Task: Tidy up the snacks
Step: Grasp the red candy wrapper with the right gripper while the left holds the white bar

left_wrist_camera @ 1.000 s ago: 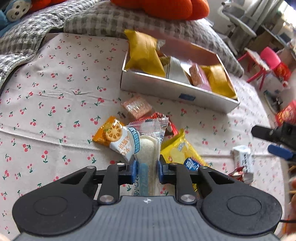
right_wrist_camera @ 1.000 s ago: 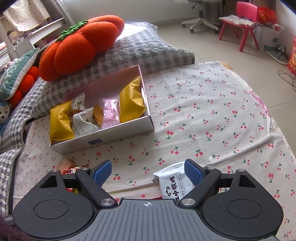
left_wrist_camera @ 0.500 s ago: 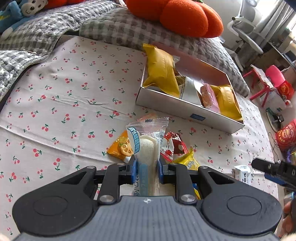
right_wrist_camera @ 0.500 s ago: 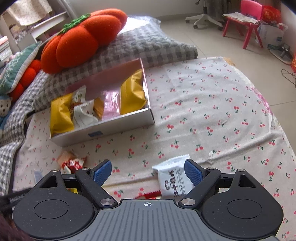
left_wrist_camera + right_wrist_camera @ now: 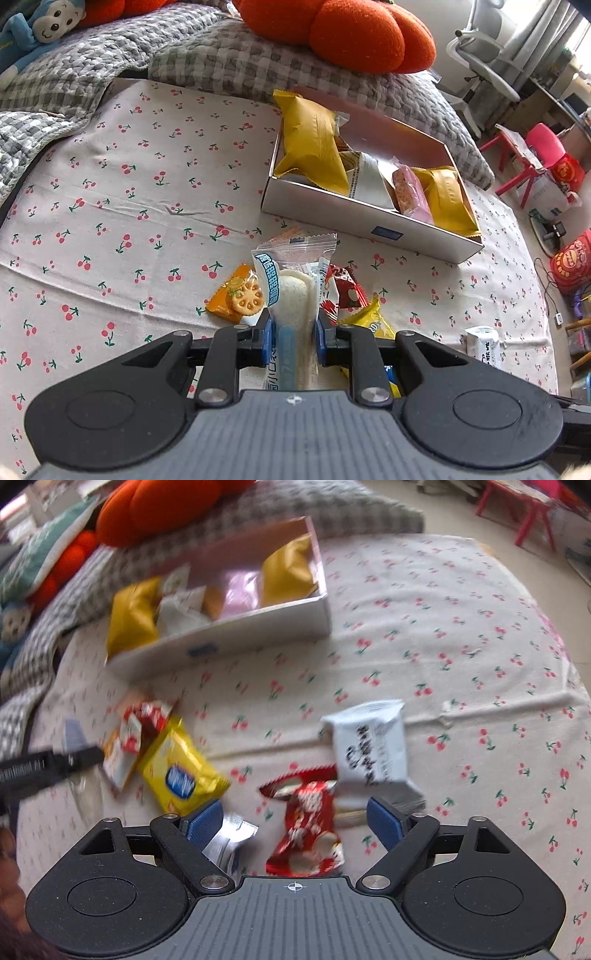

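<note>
My left gripper (image 5: 293, 328) is shut on a clear packet holding a white cake (image 5: 295, 291), lifted above loose snacks on the cherry-print cloth: an orange cracker packet (image 5: 238, 297), a red candy packet (image 5: 345, 290) and a yellow packet (image 5: 369, 319). The silver box (image 5: 365, 218) beyond holds yellow, white and pink packets. My right gripper (image 5: 293, 821) hangs over a red wrapped candy (image 5: 306, 830); its jaws are closing and the pads do not touch it. A white packet with black print (image 5: 373, 749) lies beside the right finger and a yellow packet (image 5: 181, 770) to the left.
A grey checked quilt (image 5: 229, 62) with an orange pumpkin cushion (image 5: 347, 33) runs behind the box. A small silver wrapper (image 5: 231, 840) lies under the right gripper's left finger. Floor clutter, a red stool (image 5: 532, 158) and an office chair (image 5: 480, 51) stand past the bed's right edge.
The right gripper has dropped closer to the cloth and shifted, so the red candy now lies between its narrowing jaws. The left gripper keeps its hold on the cake packet.
</note>
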Tool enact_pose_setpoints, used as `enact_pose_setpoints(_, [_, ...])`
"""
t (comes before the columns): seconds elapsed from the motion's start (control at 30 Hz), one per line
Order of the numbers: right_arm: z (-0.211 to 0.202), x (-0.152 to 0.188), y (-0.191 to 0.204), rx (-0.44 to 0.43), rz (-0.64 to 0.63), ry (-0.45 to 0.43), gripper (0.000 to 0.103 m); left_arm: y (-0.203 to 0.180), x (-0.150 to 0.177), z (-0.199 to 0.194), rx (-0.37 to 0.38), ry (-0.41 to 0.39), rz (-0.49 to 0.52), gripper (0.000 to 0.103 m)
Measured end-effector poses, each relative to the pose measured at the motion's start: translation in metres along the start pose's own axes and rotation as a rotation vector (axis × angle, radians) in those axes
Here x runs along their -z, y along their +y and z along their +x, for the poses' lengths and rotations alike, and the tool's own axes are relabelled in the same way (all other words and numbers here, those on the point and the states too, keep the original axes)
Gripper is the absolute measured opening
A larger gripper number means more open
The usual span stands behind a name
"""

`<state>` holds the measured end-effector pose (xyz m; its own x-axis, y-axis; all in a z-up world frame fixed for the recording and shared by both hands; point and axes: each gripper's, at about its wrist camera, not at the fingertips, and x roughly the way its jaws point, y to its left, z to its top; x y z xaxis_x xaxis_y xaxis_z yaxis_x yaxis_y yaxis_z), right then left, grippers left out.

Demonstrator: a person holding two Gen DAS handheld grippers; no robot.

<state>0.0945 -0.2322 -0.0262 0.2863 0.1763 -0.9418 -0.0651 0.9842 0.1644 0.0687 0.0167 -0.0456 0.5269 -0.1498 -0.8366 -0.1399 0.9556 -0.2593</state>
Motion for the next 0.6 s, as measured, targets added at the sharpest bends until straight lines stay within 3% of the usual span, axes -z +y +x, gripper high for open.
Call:
enact_pose_setpoints(0.1, [0.002,-0.001,-0.001,-0.007,0.004,0.011,0.062,-0.001,0.001,0.000,-0.001,-0.001,0.006,0.020])
enact_pose_setpoints(0.37, [0.015,0.001,0.001,0.057,-0.025,0.034,0.057,-0.002,0.001,-0.001,0.009,0.000,0.008,0.020])
enact_pose_setpoints(0.43, [0.020,0.002,0.002,0.071,-0.036,0.050,0.050,-0.002,0.002,-0.001,0.014,0.003,0.008,0.020])
enact_pose_setpoints(0.47, [0.019,0.002,0.003,0.078,-0.044,0.037,0.042,-0.003,0.002,-0.001,0.016,0.004,0.007,0.020])
enact_pose_setpoints(0.5, [0.019,0.001,0.001,0.079,-0.039,0.031,0.025,-0.003,0.002,-0.001,0.016,0.004,0.007,0.020])
enact_pose_setpoints(0.6, [0.009,-0.004,-0.010,0.058,0.036,-0.017,0.024,-0.003,0.002,-0.003,0.016,0.000,0.008,0.020])
